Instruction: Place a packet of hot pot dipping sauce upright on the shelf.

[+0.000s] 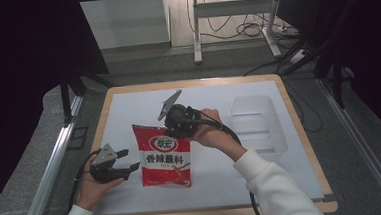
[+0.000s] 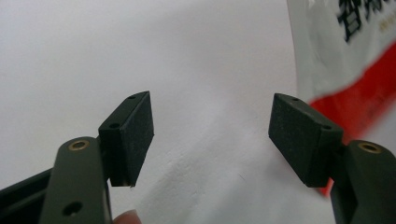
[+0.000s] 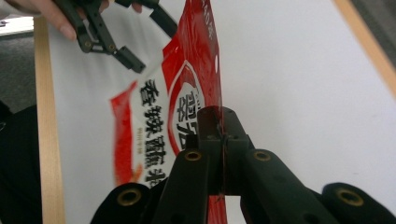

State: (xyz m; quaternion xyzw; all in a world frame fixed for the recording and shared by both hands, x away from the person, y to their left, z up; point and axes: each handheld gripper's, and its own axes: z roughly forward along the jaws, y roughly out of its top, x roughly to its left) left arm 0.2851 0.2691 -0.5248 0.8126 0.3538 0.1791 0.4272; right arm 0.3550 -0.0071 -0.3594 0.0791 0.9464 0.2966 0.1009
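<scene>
Nearest, at the front left of the tabletop [image 1: 128,99]: left hand-held gripper [image 1: 124,164] lying low in the person's left hand [image 1: 90,186], jaws spread wide with nothing between them. Seen along its own jaws: two black pads [image 2: 135,128] well apart over plain white surface, with a corner of the packet's white and red print at the upper right, just beyond the right-hand jaw. Possibly a fingertip at the bottom edge there, too blurred to say for sure.

Just right of that gripper, near the middle of the white sheet [image 1: 263,183]: a red snack packet [image 1: 164,156] with a white label panel and dark characters, lower end down on the sheet, top edge raised.

At the packet's top edge: right hand-held gripper [image 1: 172,130], held in the person's right hand [image 1: 210,129], white sleeve [image 1: 273,187] reaching in from the lower right. Jaws closed tight on the packet's upper seam; in the right gripper view the thin red edge [image 3: 212,51] of the packet [image 3: 187,102] running straight into the pinched jaws of the gripper [image 3: 222,135]. Grey three-cornered plate [image 1: 170,102] standing up from that gripper, tilted toward the far side. Left gripper [image 3: 123,56] also visible in that view, farther off, open beside the packet.

Farther back on the right: a clear plastic container [image 1: 257,121] resting on the sheet, well apart from the packet. Light wood rim framing the tabletop.

Beyond the far edge: grey floor [image 1: 176,63], a white metal stand [image 1: 232,7] and loose dark cables [image 1: 251,28].
</scene>
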